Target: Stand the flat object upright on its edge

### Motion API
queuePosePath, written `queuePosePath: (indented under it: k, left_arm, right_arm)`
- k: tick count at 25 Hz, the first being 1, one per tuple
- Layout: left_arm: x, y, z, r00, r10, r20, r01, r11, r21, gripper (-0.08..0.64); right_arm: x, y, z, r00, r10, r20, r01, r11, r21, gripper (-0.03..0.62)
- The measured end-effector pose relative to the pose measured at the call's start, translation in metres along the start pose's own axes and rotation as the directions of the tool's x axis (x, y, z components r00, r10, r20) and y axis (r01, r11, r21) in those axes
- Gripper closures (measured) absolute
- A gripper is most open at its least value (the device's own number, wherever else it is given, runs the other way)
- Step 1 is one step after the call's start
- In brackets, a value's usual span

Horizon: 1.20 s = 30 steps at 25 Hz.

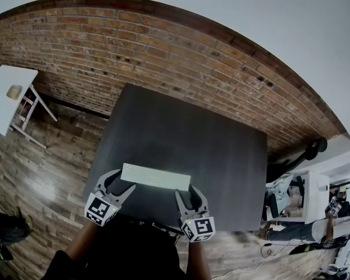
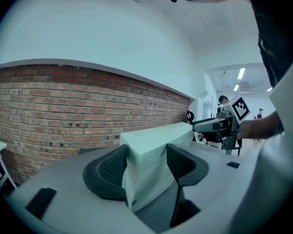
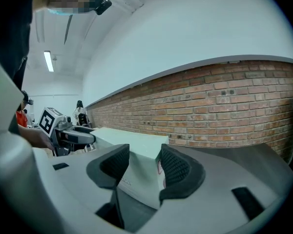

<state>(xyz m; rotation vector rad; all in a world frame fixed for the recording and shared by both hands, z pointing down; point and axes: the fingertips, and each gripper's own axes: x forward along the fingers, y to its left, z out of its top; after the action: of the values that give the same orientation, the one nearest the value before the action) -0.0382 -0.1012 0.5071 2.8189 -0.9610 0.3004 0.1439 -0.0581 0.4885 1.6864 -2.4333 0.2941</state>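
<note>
1. Box (image 1: 156, 177), pale green, long and flat. It is held at the 6 o'clock edge of the dark counter (image 1: 186, 127) with a narrow long face upward. Whether its lower edge touches the counter cannot be told.
2. Left tongs (image 1: 126, 178) — clamped on the box's 9 o'clock end, with the ribbed pads pressed against both broad faces.
3. Right tongs (image 1: 188, 191) — clamped in the same way on the box's 3 o'clock end.
4. Brick wall (image 1: 163, 45), beyond the counter at 12 o'clock.
5. Wooden floor (image 1: 52, 150), beside the counter at 9 o'clock.
</note>
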Motion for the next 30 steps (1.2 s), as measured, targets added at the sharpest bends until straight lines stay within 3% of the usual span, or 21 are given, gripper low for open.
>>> queuePosePath:
  k: [7,30]
  left_arm:
    - [0.005,0.004,0.002,0.998,-0.013,-0.068,0.008,0.997,-0.072,0.288]
    - [0.029,0.01,-0.013,0.991,-0.033,-0.132,0.021,0.996,-0.091,0.288]
  right_arm:
    - [0.006,-0.004,0.01,1.0,-0.012,-0.026,0.013,1.0,0.028,0.383]
    - [0.019,-0.022,-0.012,0.996,-0.038,-0.075,0.046,0.993,0.107,0.385]
